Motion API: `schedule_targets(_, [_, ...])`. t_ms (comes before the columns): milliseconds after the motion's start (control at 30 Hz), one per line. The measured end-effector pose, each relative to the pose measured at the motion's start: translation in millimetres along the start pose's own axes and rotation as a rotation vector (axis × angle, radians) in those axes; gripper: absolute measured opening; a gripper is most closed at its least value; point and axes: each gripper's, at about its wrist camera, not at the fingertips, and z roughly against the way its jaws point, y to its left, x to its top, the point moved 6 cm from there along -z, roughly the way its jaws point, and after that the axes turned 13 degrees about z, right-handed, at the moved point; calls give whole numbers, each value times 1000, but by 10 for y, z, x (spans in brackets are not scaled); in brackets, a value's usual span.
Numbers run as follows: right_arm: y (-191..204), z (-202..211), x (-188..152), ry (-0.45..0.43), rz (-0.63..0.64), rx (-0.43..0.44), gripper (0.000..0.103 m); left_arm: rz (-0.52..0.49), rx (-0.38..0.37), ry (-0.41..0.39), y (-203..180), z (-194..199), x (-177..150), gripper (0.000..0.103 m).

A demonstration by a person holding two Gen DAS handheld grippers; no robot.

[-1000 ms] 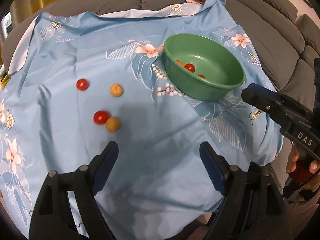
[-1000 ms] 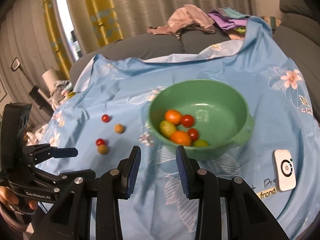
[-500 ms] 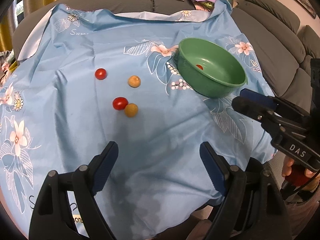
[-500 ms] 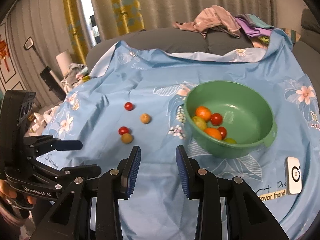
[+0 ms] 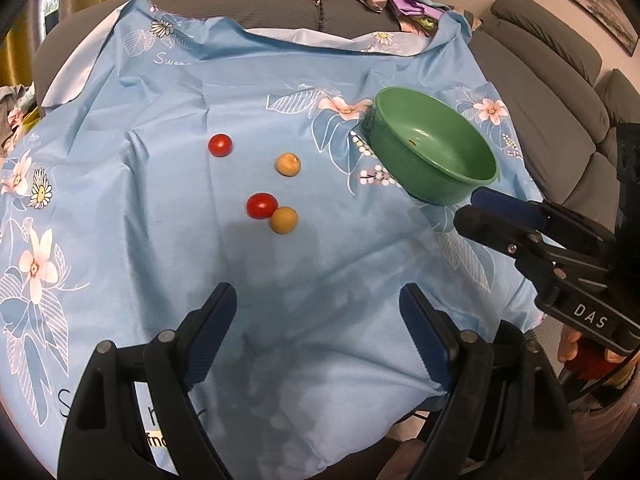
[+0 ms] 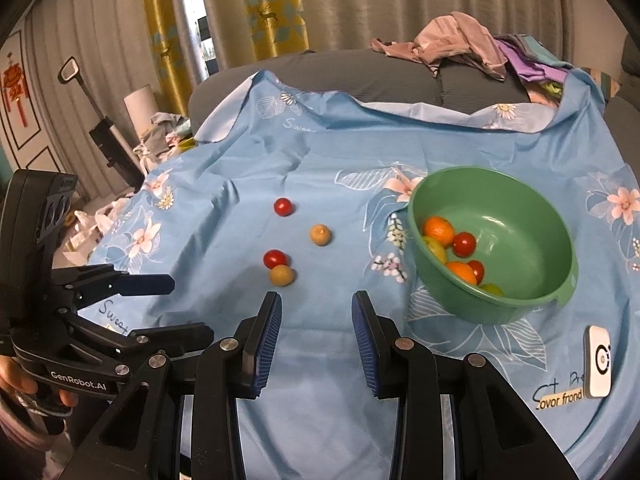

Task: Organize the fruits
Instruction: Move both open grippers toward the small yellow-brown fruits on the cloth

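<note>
Hovering with left gripper (image 5: 318, 334) fingers spread wide, right gripper (image 6: 316, 326) fingers parted narrower, both holding nothing, near the round green plastic bowl (image 6: 516, 300).

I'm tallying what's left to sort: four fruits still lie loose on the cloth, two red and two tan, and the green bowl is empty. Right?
Not quite: the bowl is not empty. The right wrist view shows several fruits in it, among them an orange one and a red one. The rest holds: two red and two tan fruits lie loose on the cloth.
</note>
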Motion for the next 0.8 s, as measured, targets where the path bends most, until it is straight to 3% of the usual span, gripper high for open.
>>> schedule_targets(800, [-112,-547,-16,75,-39,70,37,51,30,19,321,-368,225,82])
